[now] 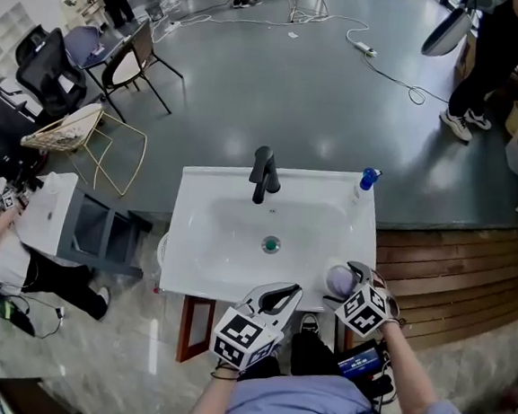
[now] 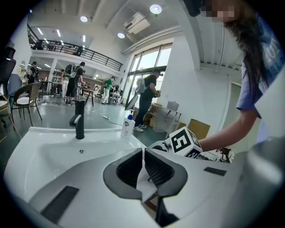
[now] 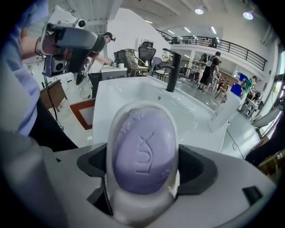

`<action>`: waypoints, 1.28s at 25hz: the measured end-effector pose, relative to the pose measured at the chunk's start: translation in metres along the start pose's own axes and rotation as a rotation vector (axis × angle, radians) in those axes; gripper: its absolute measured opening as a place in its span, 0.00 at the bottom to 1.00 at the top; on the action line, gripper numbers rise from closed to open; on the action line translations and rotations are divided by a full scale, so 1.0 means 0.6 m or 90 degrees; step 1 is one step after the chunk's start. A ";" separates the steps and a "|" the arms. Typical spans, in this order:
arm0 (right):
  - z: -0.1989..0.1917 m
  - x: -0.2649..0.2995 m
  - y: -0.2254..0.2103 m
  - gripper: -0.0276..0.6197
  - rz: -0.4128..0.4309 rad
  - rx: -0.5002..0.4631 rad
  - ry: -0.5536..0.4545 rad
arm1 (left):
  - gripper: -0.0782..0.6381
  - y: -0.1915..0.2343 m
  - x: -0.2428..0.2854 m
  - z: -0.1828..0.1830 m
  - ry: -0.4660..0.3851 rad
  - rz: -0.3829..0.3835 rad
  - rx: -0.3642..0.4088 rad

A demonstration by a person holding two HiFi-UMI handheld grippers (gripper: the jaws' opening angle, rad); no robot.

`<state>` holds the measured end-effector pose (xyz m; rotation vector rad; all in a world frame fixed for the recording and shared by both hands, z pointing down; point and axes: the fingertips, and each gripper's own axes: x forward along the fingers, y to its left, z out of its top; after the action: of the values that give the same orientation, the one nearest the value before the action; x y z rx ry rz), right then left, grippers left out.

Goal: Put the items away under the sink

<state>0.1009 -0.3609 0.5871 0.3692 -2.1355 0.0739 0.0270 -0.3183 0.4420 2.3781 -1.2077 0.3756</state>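
Observation:
A purple bar of soap (image 3: 143, 149) lies in a white soap dish (image 3: 141, 205), and my right gripper (image 3: 142, 169) is shut on that dish. In the head view the dish (image 1: 339, 279) hangs over the front right corner of the white sink (image 1: 211, 242), held by the right gripper (image 1: 350, 282). My left gripper (image 2: 143, 164) is shut, jaws touching, with nothing in it; it hovers at the sink's front edge (image 1: 276, 295). A white bottle with a blue cap (image 1: 364, 185) stands at the back right corner. A brown cabinet frame (image 1: 196, 327) shows below the sink.
A black faucet (image 1: 263, 173) rises at the back of the basin. A wooden platform (image 1: 451, 273) lies to the right, and a low white table (image 1: 51, 215) with a seated person to the left. Chairs (image 1: 118, 68) and a floor cable (image 1: 380, 63) stand farther off.

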 end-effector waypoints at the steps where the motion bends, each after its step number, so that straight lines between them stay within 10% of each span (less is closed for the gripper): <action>1: 0.000 -0.001 0.001 0.72 0.004 -0.002 -0.001 | 0.12 -0.001 -0.001 0.000 0.001 0.000 0.000; 32: 0.168 -0.153 0.009 0.72 -0.104 -0.102 -0.129 | 0.12 0.011 -0.098 -0.027 -0.015 0.042 0.004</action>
<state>0.0660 -0.3538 0.4554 0.4703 -2.2827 -0.2361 -0.0132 -0.2729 0.4329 2.3583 -1.3009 0.3738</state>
